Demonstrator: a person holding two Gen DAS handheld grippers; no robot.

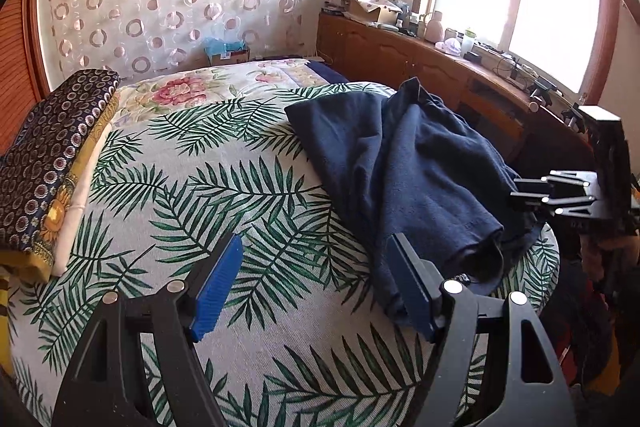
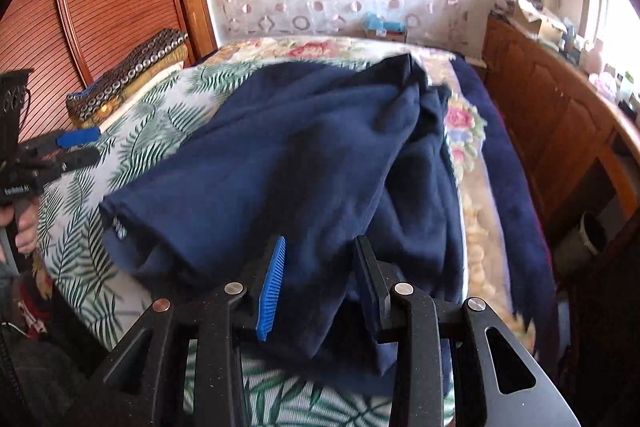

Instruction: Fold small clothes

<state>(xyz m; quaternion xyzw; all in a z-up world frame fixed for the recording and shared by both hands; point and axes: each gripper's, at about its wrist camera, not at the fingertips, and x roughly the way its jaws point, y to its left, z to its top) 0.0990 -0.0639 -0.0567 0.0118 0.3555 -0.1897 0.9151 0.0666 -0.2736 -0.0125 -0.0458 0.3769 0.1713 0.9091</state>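
A crumpled navy garment [image 1: 404, 163] lies on the palm-leaf bedcover [image 1: 224, 187], toward the bed's right side. My left gripper [image 1: 316, 267] is open and empty, hovering over the cover just left of the garment's near end; its right finger [image 1: 412, 283] is at the cloth's edge. In the right wrist view the garment [image 2: 304, 155] fills the middle. My right gripper [image 2: 320, 259] is partly open, with a fold of the garment lying between its fingers. The right gripper also shows in the left wrist view [image 1: 532, 191], at the garment's right edge. The left gripper shows at the right wrist view's left edge [image 2: 76, 147].
Folded patterned cloths [image 1: 52, 163] are stacked at the bed's left side. A floral quilt [image 1: 224, 83] covers the far end. A wooden cabinet [image 1: 420, 55] with clutter runs under the window on the right. A wooden wardrobe [image 2: 100, 7] stands at the left.
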